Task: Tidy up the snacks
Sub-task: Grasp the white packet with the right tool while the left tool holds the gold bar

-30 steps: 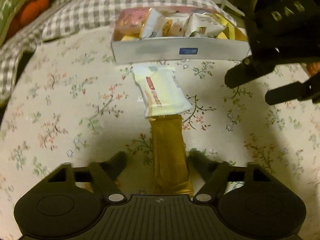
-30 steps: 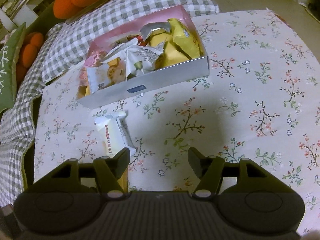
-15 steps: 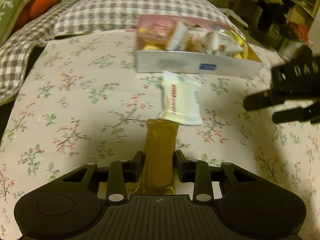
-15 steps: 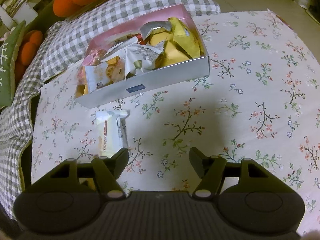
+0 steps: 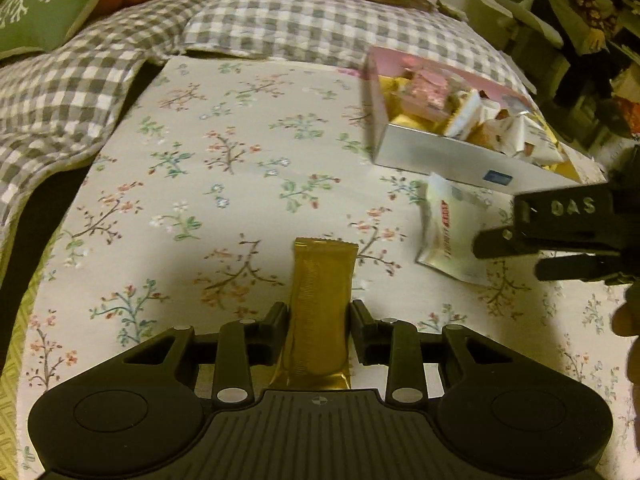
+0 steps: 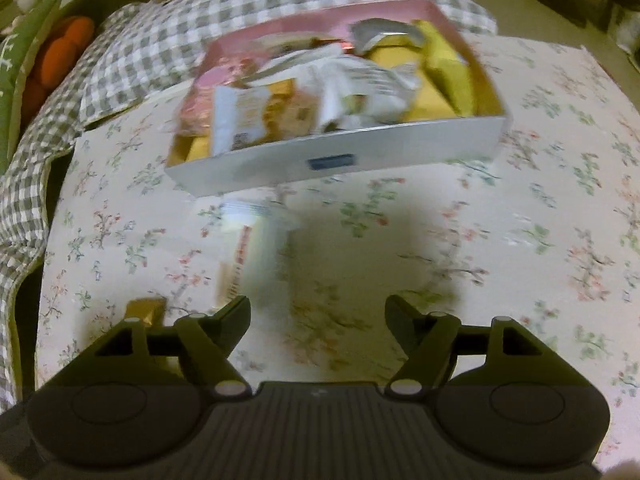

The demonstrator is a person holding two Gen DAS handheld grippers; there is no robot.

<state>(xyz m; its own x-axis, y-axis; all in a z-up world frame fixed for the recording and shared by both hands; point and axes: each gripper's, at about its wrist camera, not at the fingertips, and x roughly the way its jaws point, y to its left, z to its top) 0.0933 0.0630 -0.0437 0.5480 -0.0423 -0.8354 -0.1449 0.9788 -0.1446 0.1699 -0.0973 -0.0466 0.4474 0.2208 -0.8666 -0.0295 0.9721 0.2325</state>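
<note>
My left gripper (image 5: 319, 316) has clamped its fingers on the gold bar (image 5: 320, 304), now at lower centre of the left view and carried clear of the white packet (image 5: 450, 232), so it can go in the snack box (image 5: 440, 156) at upper right. My right gripper (image 6: 318, 314), fingers apart and empty, has closed in on that packet, lying just before the box, while its black body in the left view's right edge stands between my bar and the box.
</note>
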